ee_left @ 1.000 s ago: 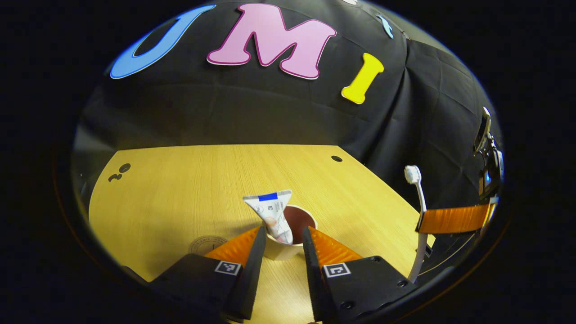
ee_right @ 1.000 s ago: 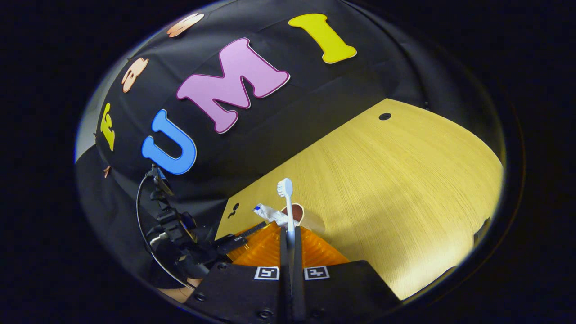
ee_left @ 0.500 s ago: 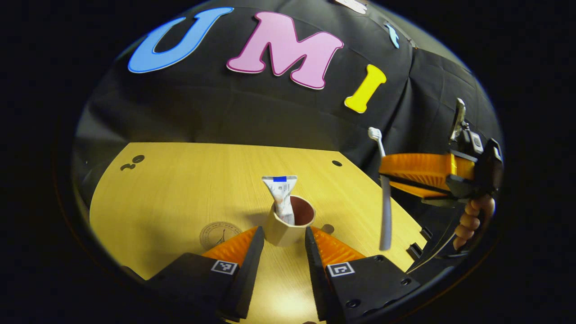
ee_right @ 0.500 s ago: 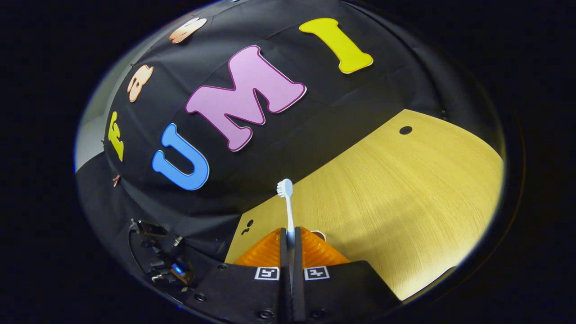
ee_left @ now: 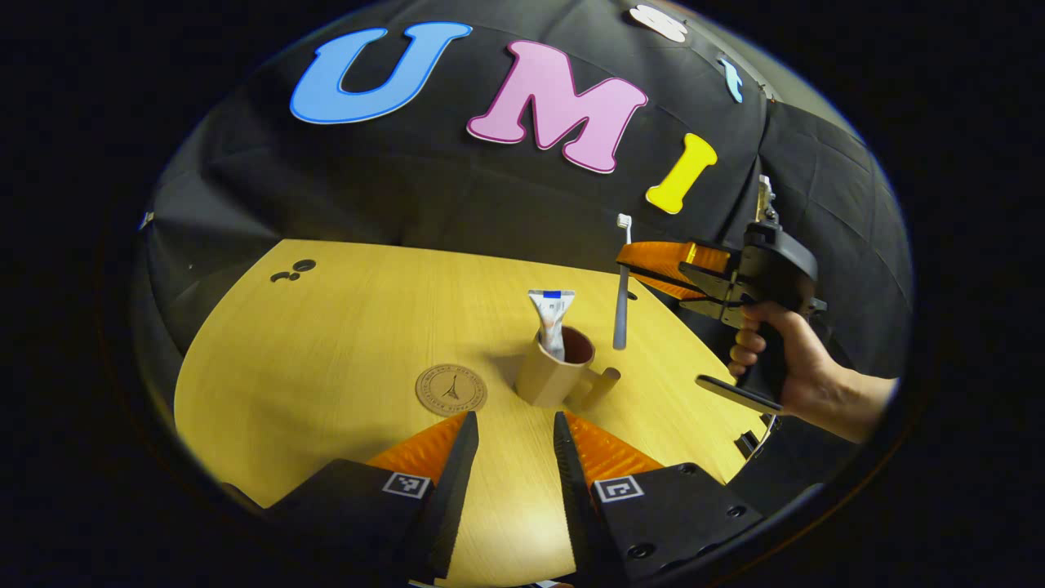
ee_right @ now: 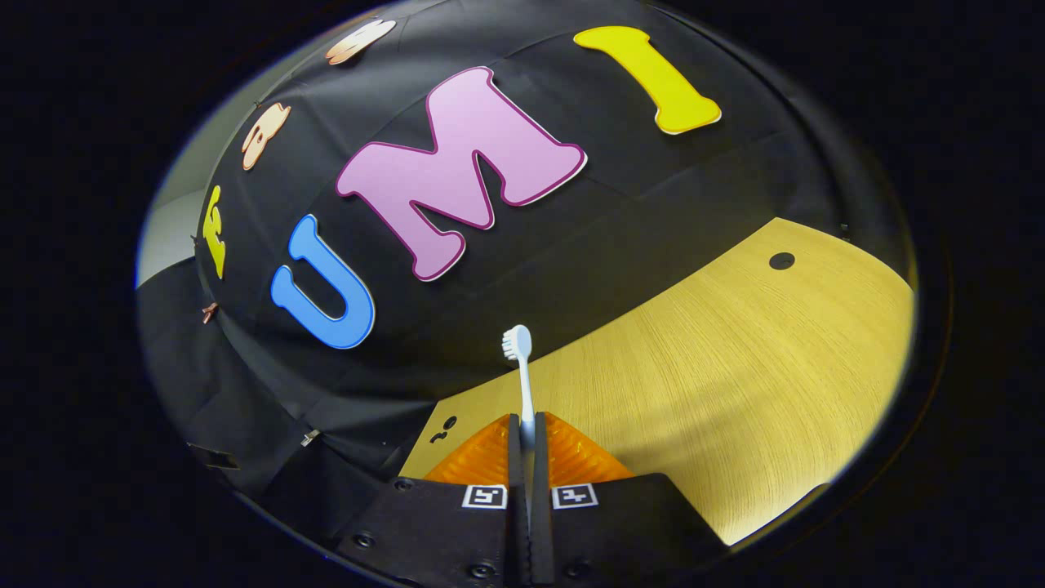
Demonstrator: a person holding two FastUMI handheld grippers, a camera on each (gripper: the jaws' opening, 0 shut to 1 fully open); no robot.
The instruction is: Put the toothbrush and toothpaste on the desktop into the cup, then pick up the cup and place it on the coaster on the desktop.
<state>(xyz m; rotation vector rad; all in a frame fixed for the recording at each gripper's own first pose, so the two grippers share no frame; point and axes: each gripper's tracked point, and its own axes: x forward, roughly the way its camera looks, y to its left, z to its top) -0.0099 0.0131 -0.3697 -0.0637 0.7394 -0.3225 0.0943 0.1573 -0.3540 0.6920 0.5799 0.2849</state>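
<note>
On the counter (ee_left: pixel 326 343) the coaster (ee_left: pixel 451 389) carries a stamped ring of lettering around a small tower emblem; the words are too small to read. The toothpaste (ee_left: pixel 552 320) stands crimp-end up in the cup (ee_left: pixel 555 377), its printing also illegible. The cup sits just right of the coaster, apart from it, toward the counter's right edge.

The left hand-held gripper (ee_left: pixel 510 429) hangs with fingers spread, nothing between them. Half a second ago the cup sat right at its fingertips; now it lies farther off.

The right hand-held gripper (ee_right: pixel 526 425), gripped by a hand (ee_left: pixel 784 367), is pinched on the toothbrush (ee_right: pixel 522 371), bristles up. The brush (ee_left: pixel 622 286) has travelled in from beyond the right edge and now hangs above the cup's far-right side.
</note>
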